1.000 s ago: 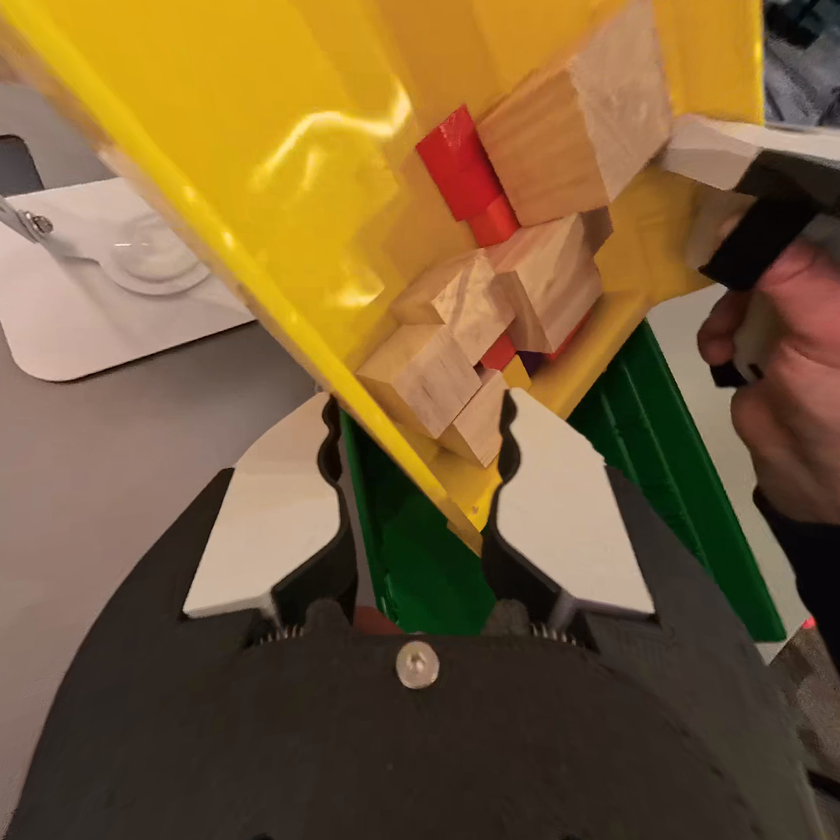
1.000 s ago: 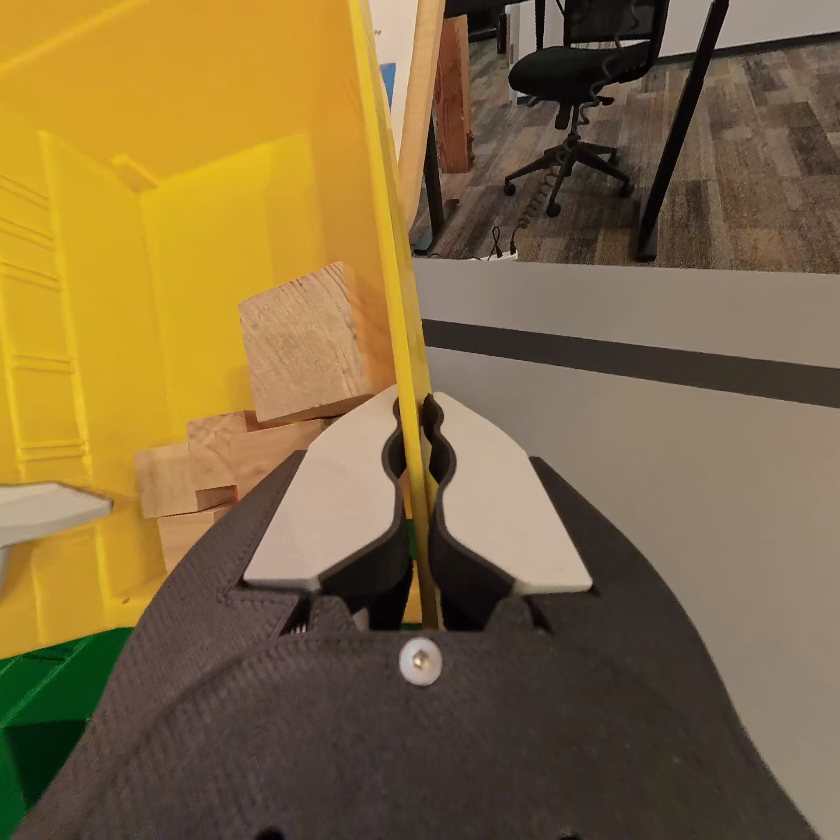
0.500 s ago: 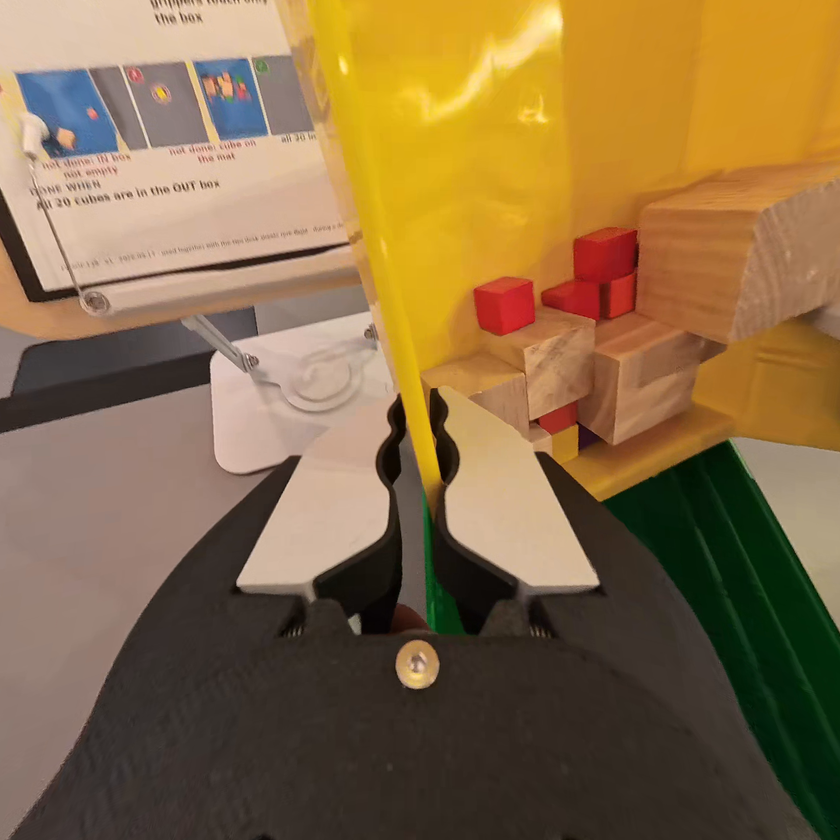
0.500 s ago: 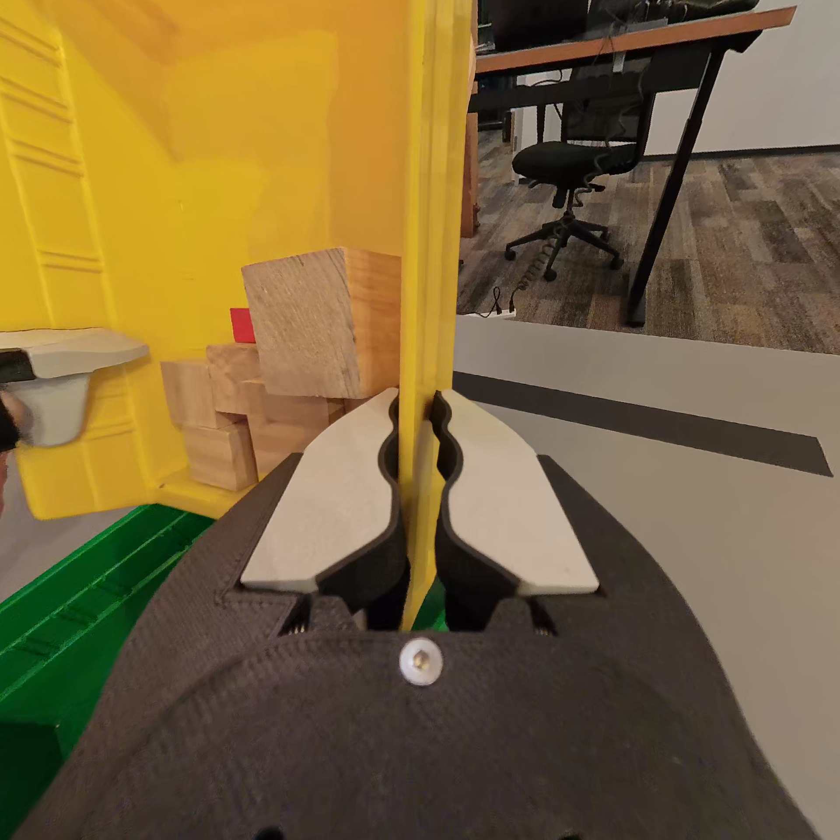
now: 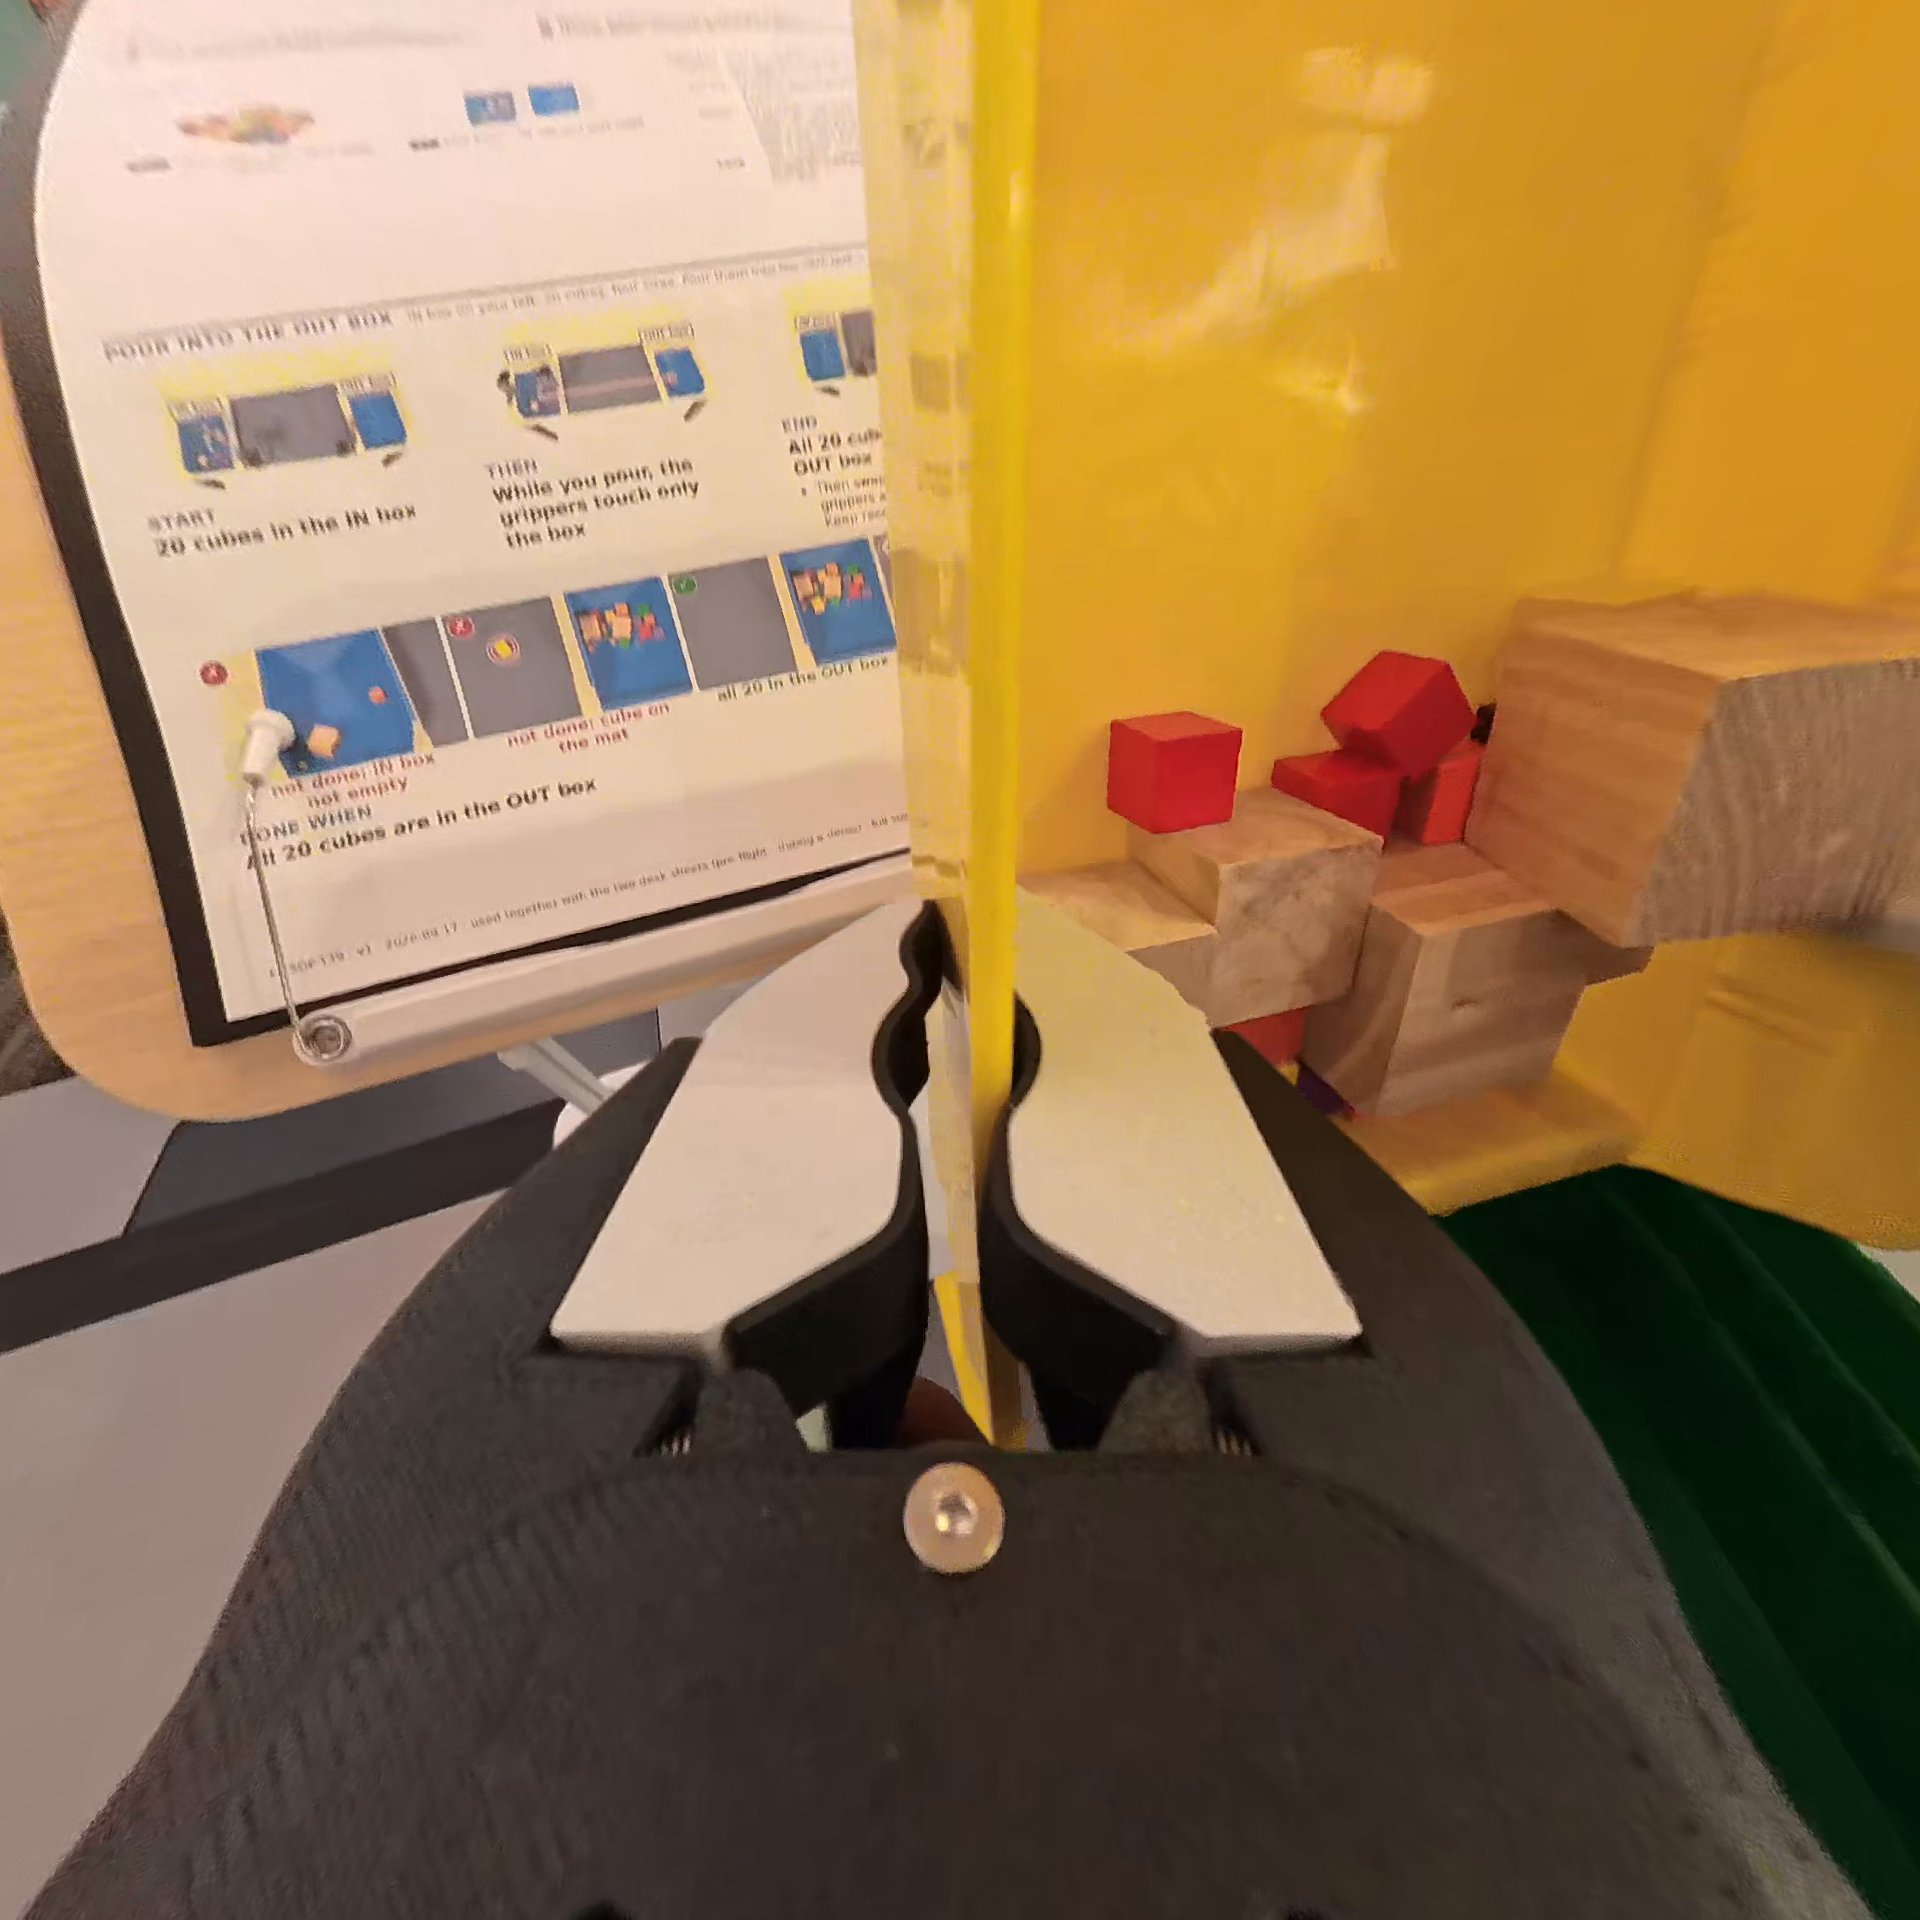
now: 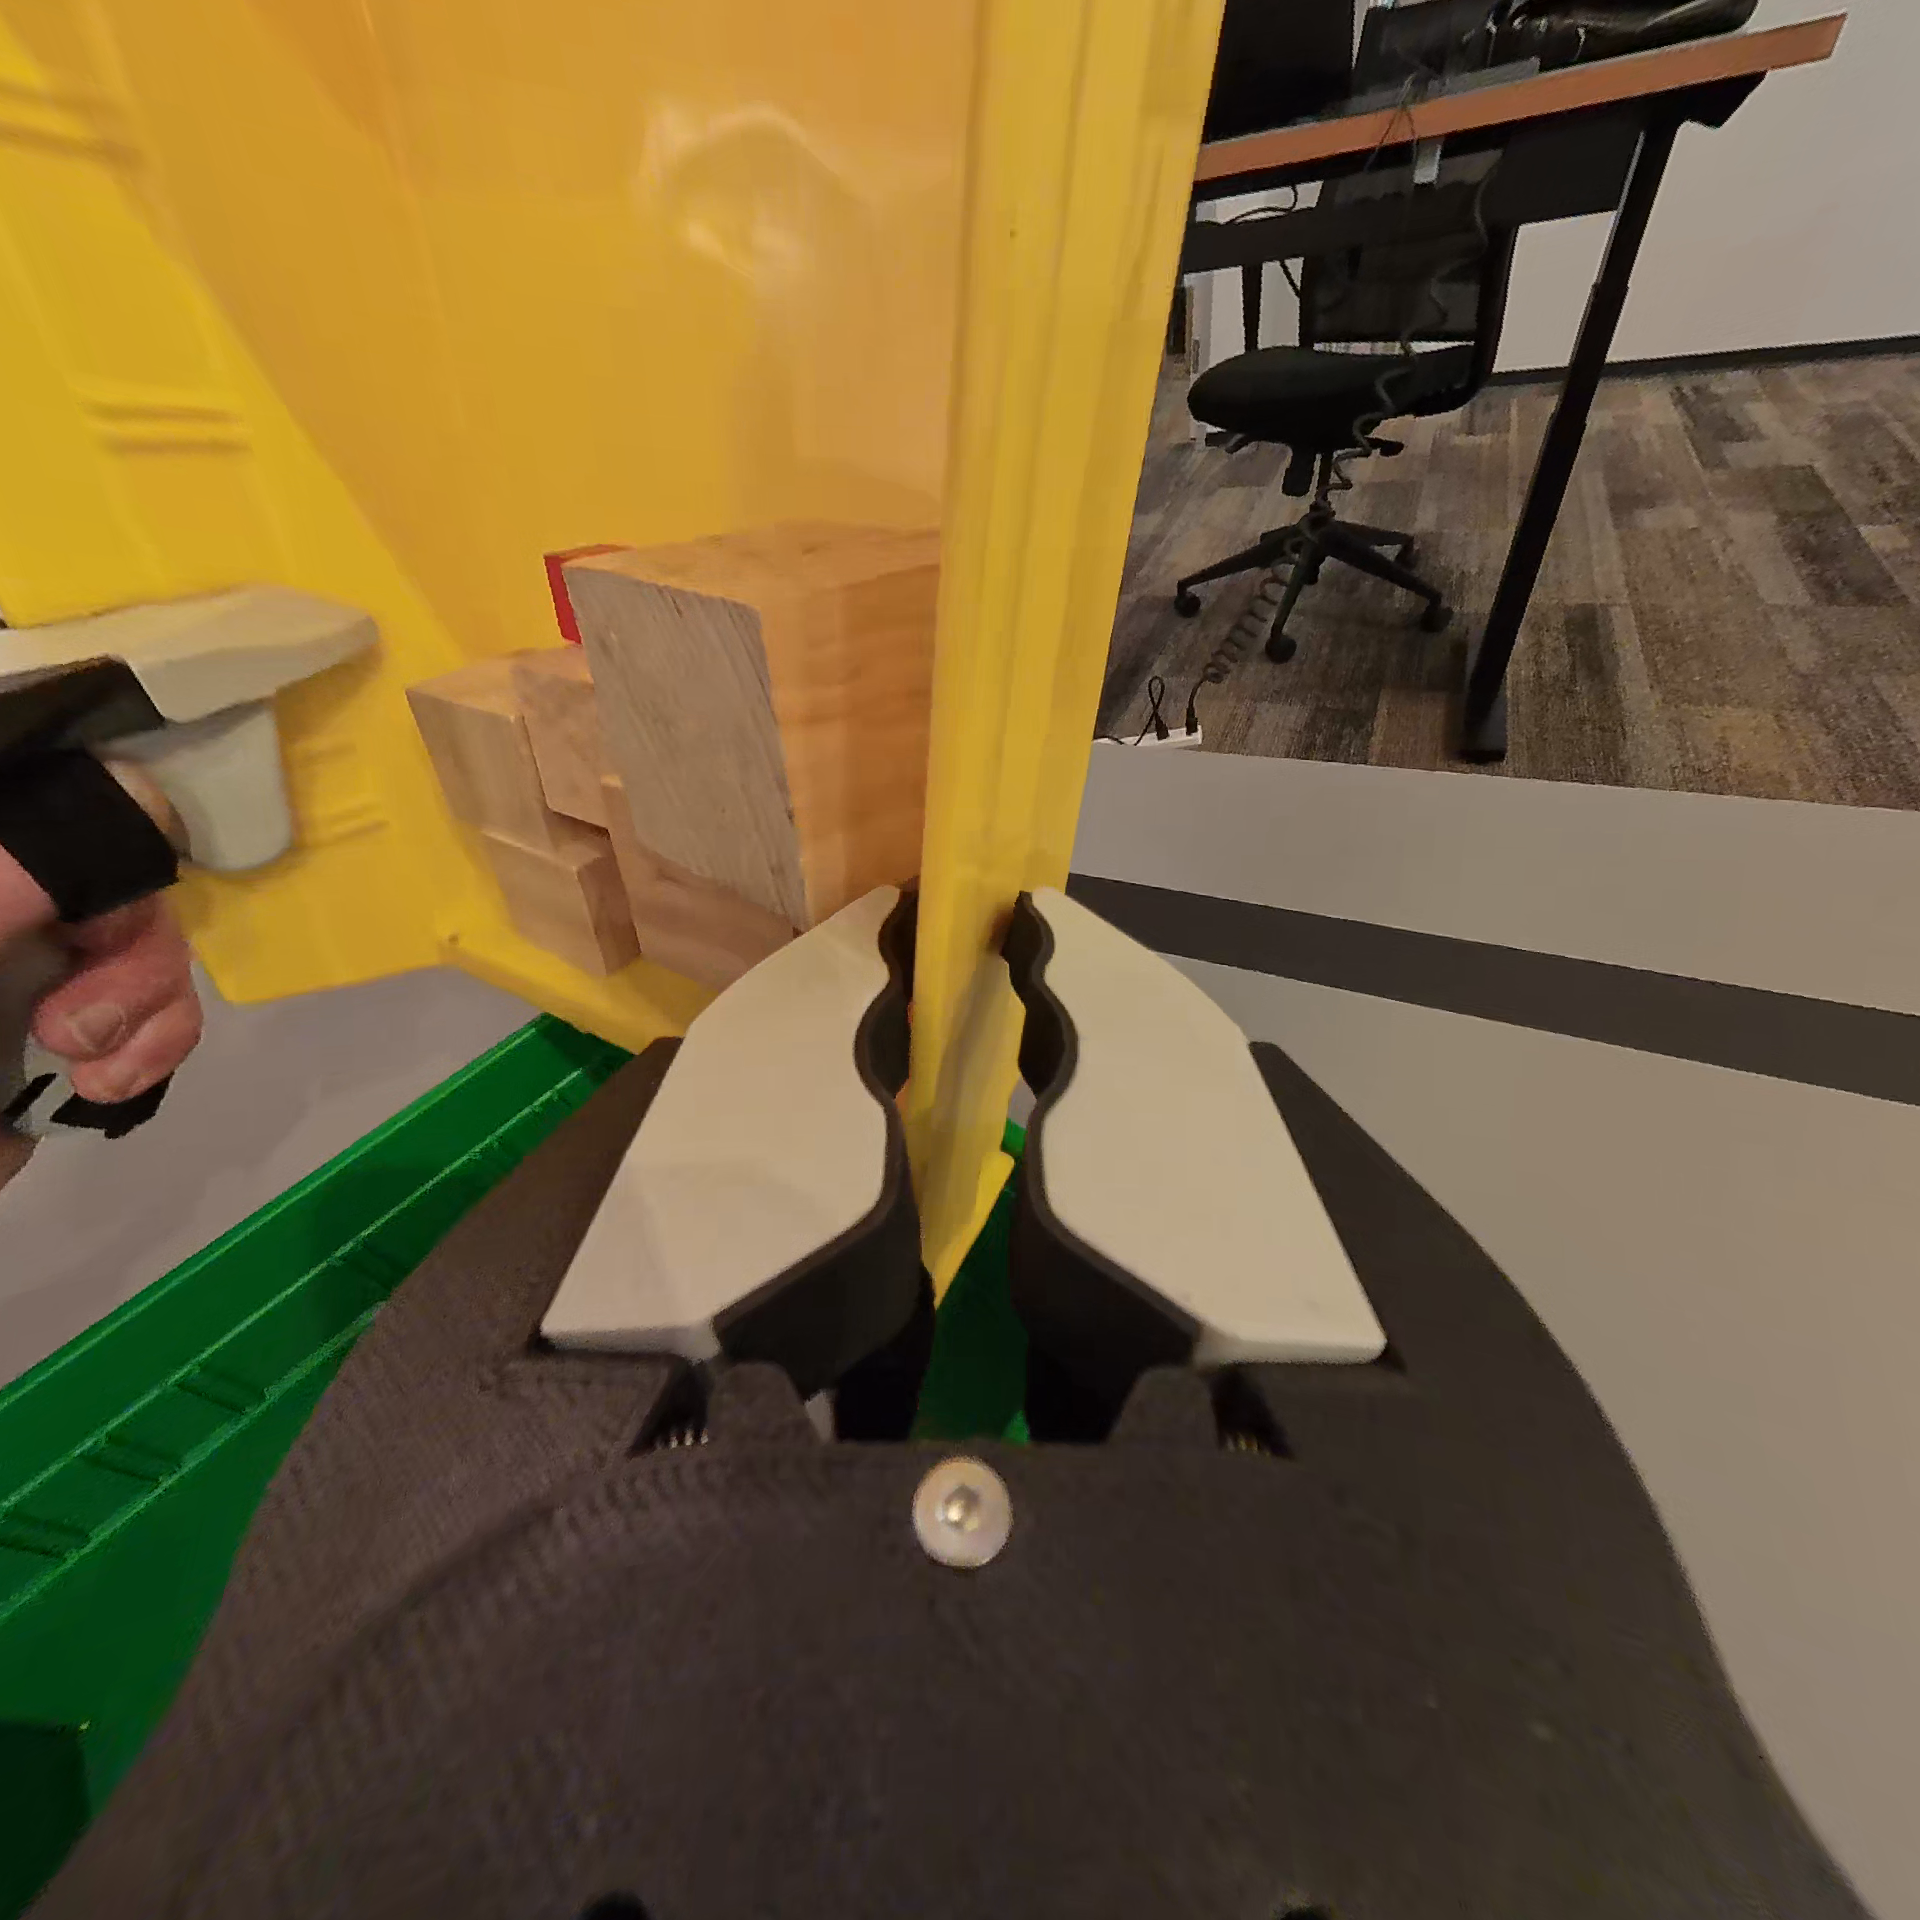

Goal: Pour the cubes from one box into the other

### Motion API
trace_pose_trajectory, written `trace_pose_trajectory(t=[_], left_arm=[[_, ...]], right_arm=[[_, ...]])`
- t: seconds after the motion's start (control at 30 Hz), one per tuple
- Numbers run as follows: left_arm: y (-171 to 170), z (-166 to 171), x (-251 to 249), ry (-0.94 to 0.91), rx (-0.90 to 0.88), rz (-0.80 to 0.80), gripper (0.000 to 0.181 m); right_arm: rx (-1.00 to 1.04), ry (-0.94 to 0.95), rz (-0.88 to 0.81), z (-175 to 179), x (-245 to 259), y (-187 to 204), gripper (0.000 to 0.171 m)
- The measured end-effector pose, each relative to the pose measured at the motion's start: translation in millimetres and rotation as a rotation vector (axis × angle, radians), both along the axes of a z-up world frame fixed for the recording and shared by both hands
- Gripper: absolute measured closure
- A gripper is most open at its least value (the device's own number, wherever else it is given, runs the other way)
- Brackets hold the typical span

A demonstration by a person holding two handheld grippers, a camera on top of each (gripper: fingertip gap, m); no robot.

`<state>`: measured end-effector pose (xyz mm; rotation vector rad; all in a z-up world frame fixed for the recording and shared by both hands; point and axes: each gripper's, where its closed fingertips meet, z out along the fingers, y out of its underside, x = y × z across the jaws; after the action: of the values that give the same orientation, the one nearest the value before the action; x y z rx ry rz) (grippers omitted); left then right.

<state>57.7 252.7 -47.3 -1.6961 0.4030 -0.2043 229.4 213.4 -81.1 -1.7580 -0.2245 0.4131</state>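
Note:
A yellow box (image 5: pixel 1351 364) is held tipped on its side above a green box (image 5: pixel 1714 1351). My left gripper (image 5: pixel 966 935) is shut on one yellow side wall. My right gripper (image 6: pixel 961 904) is shut on the opposite wall of the yellow box (image 6: pixel 623 312). Wooden cubes (image 5: pixel 1278 883) and small red cubes (image 5: pixel 1174 769) are piled inside against the low rim. A large wooden cube (image 6: pixel 748 707) lies on top of the pile. The green box (image 6: pixel 260 1299) sits just under that rim. The left gripper's finger (image 6: pixel 208 644) and a hand show at the far wall.
An instruction sheet on a wooden stand (image 5: pixel 468 520) rises behind the grey table (image 5: pixel 156 1455) at the left. On the right the table (image 6: pixel 1558 1195) has a dark stripe. An office chair (image 6: pixel 1320 416) and a desk stand on the floor beyond.
The yellow box has swung so its gripped walls now stand upright in both views. The cubes have shifted and settled against the low rim. The instruction sheet has come into the left view.

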Motion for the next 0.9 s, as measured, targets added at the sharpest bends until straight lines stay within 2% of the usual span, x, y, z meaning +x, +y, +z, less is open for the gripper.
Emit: trace_pose_trajectory(t=[0.43,0.9], left_arm=[[1,10,0,-0.069,0.134,-0.03,0.176],[-2,16,3,-0.108,0.208,-0.091,0.176]], right_arm=[[0.081,-0.049,0.032,10,-2,-3,0.156],[0.046,-0.135,0.045,6,-2,-7,0.155]])
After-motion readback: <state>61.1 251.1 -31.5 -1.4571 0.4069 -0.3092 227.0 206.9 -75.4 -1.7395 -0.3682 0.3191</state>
